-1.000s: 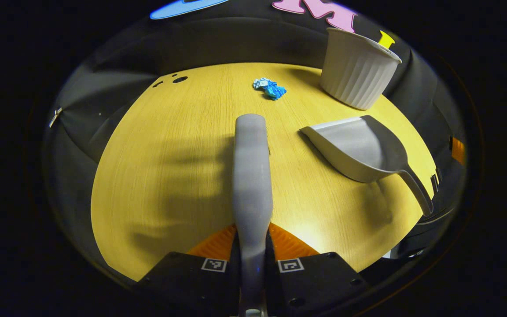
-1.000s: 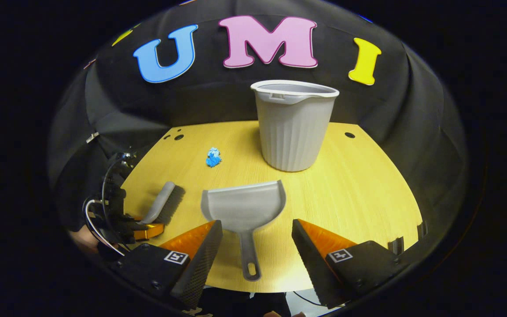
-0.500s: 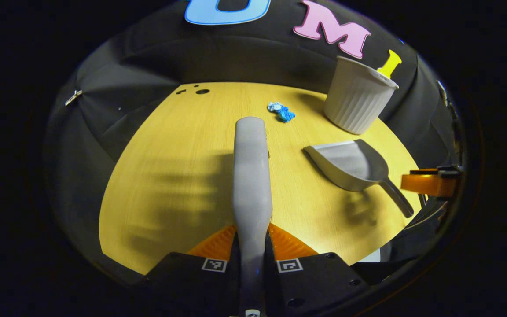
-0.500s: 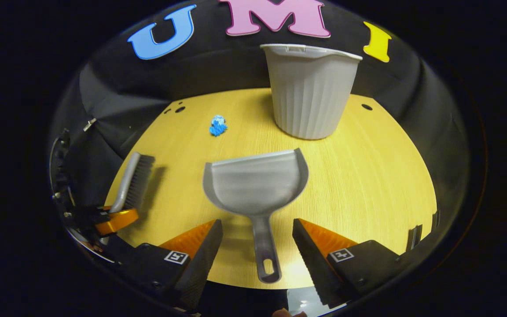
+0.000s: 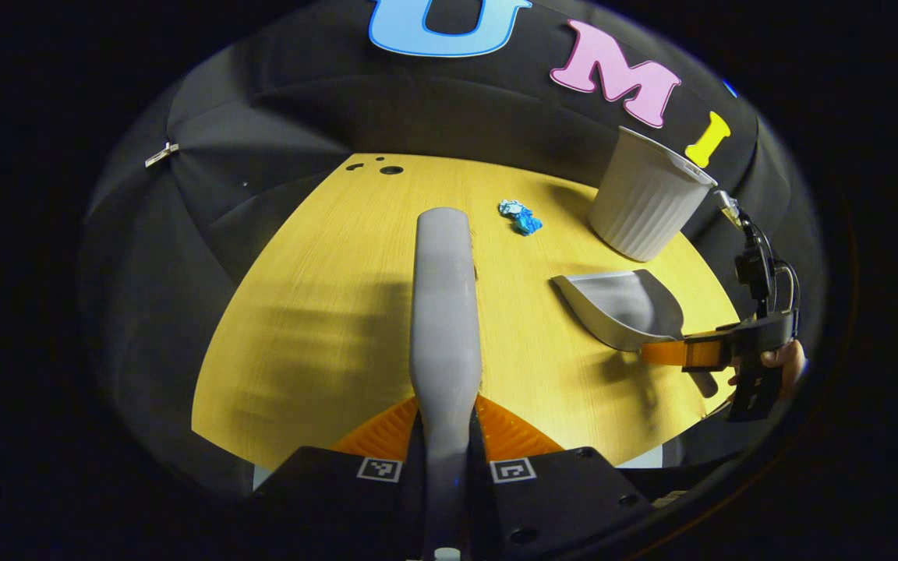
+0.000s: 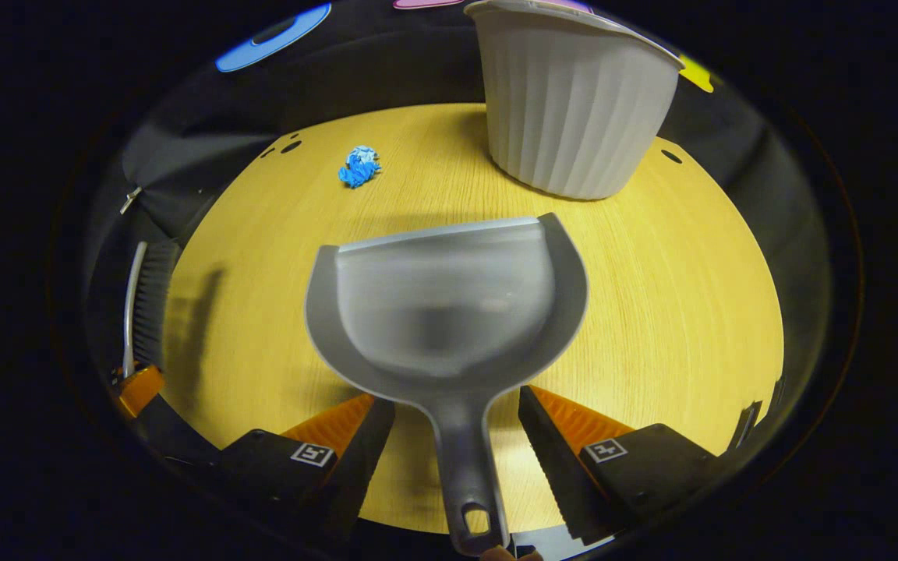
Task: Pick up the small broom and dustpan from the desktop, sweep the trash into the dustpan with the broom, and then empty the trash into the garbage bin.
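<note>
My left gripper [image 5: 447, 421] is shut on the handle of the grey broom [image 5: 443, 312], which points forward above the yellow table [image 5: 324, 312]. The broom's bristles [image 6: 154, 300] show at the left edge of the right gripper view. A crumpled blue piece of trash [image 5: 521, 217] lies at the far middle of the table. The grey dustpan [image 6: 445, 300] rests flat on the table. My right gripper [image 6: 457, 413] is open, with the dustpan's handle [image 6: 468, 467] between its fingers and a gap on each side. The ribbed white garbage bin [image 6: 574, 101] stands behind the dustpan.
In the left gripper view the right gripper [image 5: 698, 352] reaches over the dustpan [image 5: 620, 308], held by a hand [image 5: 784, 362]. The bin [image 5: 648, 204] stands at the far right of the table. Small holes [image 5: 390, 169] mark the far left corner. Black cloth surrounds the table.
My right gripper has moved forward and down over the dustpan, so its handle now lies between the fingers. My left gripper has pulled back a little with the broom.
</note>
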